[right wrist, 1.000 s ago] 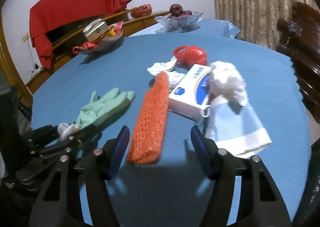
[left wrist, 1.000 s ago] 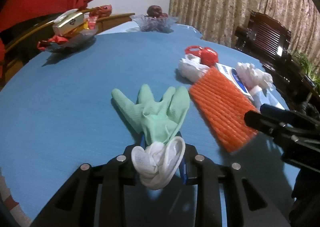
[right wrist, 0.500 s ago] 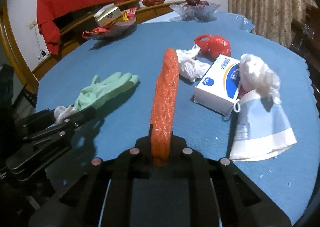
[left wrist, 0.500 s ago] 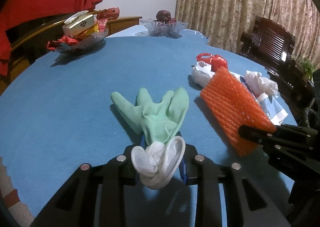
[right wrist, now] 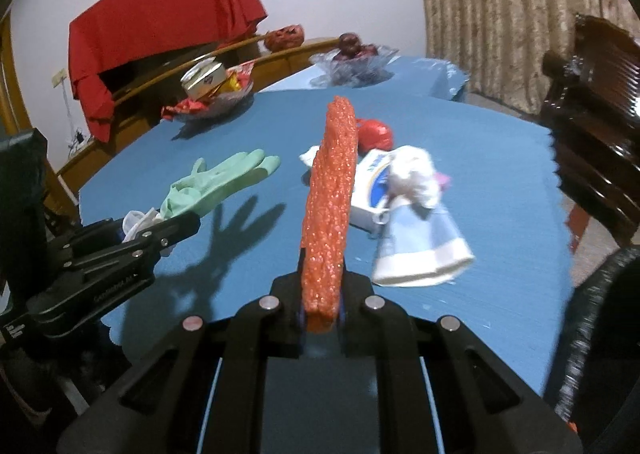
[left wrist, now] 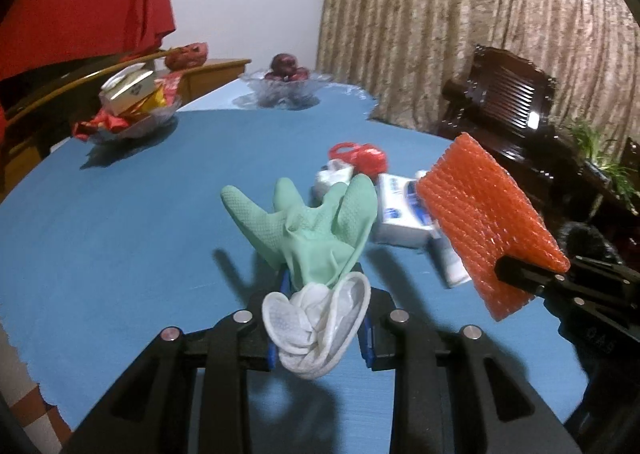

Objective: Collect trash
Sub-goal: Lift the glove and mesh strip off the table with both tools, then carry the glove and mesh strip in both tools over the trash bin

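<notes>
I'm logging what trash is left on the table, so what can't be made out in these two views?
- White box: right view, print blurred, partly behind the orange foam net.
- White wad: left view, mostly behind the green glove.
- Bin: in neither view.
- Snack bowl: contents too small.

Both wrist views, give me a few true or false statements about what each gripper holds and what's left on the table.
1. The left gripper is shut on the green glove. True.
2. The right gripper is open. False: it is shut on the orange foam net.
3. The net lies flat on the table. False: it is lifted clear.
4. A white box lies on the table. True.
5. The red bag is in a gripper. False: it is on the table.
</notes>
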Available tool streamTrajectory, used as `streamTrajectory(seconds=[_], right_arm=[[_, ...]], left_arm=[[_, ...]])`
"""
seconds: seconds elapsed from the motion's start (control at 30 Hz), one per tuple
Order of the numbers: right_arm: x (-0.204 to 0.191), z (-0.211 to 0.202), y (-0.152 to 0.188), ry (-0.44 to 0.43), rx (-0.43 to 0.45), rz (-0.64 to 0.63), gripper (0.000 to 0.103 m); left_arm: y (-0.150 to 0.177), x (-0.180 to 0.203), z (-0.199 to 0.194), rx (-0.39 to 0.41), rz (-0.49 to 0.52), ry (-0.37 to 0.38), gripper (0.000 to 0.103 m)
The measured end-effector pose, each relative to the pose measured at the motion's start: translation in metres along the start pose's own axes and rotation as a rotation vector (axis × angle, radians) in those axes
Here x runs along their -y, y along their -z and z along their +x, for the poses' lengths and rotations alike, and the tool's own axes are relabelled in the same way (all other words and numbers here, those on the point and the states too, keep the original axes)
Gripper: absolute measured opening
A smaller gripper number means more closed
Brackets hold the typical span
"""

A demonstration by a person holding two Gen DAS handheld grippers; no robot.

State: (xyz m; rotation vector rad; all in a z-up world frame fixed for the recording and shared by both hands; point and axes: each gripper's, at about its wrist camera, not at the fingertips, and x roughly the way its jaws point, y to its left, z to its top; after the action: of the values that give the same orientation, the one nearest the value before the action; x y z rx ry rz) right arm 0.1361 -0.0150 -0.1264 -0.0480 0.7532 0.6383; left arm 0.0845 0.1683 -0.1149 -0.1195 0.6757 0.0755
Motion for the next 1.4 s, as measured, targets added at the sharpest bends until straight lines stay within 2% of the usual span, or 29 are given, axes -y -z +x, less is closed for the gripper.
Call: streamTrajectory(seconds=[0.43, 1.4], right_arm=[[0.04, -0.079, 0.017, 0.105, 0.088, 0.067, 0.01], [0.14, -0.191, 0.06, 0.366, 0.194, 0.222, 0.01]], left_arm=[[-0.013, 0.07, -0.027, 0.047, 0.089, 0.144, 0.029], [-0.02, 0.226, -0.039, 0.098, 0.251, 0.407, 0.029]])
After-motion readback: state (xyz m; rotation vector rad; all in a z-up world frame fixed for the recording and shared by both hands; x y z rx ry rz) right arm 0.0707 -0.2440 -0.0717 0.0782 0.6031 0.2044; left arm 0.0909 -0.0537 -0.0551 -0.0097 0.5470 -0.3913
